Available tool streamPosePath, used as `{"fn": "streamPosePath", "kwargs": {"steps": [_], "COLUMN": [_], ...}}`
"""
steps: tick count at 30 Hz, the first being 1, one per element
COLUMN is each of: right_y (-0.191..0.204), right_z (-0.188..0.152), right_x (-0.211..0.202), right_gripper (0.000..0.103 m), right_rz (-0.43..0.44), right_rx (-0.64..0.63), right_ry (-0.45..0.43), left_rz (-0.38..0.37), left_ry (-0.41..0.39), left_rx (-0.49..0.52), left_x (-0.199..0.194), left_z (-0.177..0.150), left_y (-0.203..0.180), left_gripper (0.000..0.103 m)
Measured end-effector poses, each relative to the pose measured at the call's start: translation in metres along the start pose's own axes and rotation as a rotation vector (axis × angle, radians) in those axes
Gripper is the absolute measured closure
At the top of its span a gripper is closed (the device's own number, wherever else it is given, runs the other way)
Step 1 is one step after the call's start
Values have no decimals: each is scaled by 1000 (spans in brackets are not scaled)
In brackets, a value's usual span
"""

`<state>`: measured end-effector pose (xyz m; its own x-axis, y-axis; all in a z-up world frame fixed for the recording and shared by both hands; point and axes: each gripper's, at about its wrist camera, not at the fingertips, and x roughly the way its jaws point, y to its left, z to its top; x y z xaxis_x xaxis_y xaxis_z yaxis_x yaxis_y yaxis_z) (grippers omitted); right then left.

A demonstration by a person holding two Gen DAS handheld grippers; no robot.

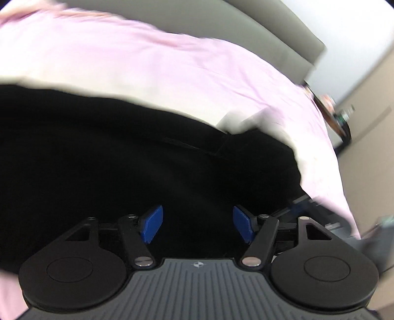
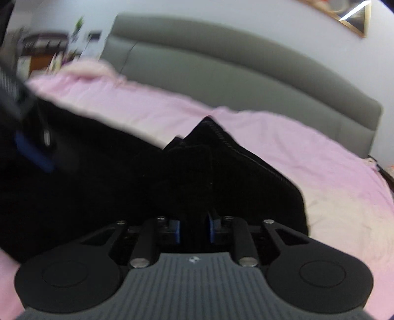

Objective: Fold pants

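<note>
So, black pants (image 1: 123, 152) lie spread on a pink bedsheet (image 1: 152, 61), right under and ahead of the left gripper (image 1: 197, 225). Left gripper's blue pads (image 1: 152, 224) stand wide apart w/ only dark cloth showing in the gap beneath them; neither pad presses on fabric as far as the left wrist view shows, so it's spread and holding nothing. Seam or pocket line of the pants runs ahead of it, slightly to its right. Sheet wraps around the pants on the far side and to the right of this gripper; grey padded headboard (image 1: 258, 32) sits well beyond, at the far edge of the bed. Far right, past the bed corner, some dark furniture w/ clutter, too blurred to tell what.

Right gripper (image 2: 193, 230) has its blue pads (image 2: 176, 231) drawn close together, narrow gap, w/ a fold of the pants (image 2: 209, 172) bunched up between them, so it's pinching the cloth. Fabric rises in a peak straight ahead of the fingers, a ribbed edge, prob. waistband or hem, running down the right side of that peak. Rest of the pants stretches off to this gripper's left. Pink bedsheet (image 2: 320, 160) ahead and to its right, headboard (image 2: 221, 61) behind that. At the far left of the right wrist view the left gripper (image 2: 29, 145) shows as a dark blur w/ a blue pad, over the pants. Framed picture (image 2: 357, 19) on the wall, upper right. Both views are motion-smeared.
</note>
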<state>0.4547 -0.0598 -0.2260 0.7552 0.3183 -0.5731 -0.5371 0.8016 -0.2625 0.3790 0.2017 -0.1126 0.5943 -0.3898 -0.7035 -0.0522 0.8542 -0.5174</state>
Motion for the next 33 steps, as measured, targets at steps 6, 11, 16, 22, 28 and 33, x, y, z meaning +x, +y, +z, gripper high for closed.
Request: {"fn": "streamPosePath", "kwargs": {"steps": [6,11,16,22,28,33], "right_y": [44,28,49,116,175,183], "right_z": [-15,8,46,58,92,105], "right_x": [6,-35,-68,-63,-38,0], "right_gripper": [75,63,64,83,85,85], "right_rz": [-70,32,230,394,416,321], "right_rx": [-247,-149,32,207,283,381], "right_ry": [80,73,-17,53,83,121], "left_rz": [75,146,166,31,33,0], "left_ry": [-44,-138,-249,-390,-412,-461], "left_rx": [10,-112,-320,-587,-679,-766], "left_x": [-66,-107,-148,-142,-106,-86], "left_z": [-26,-36,-58,-71,-49,-40], "left_y": [49,92,160,220,254,271], "left_gripper": [27,16,14,13,13,8]}}
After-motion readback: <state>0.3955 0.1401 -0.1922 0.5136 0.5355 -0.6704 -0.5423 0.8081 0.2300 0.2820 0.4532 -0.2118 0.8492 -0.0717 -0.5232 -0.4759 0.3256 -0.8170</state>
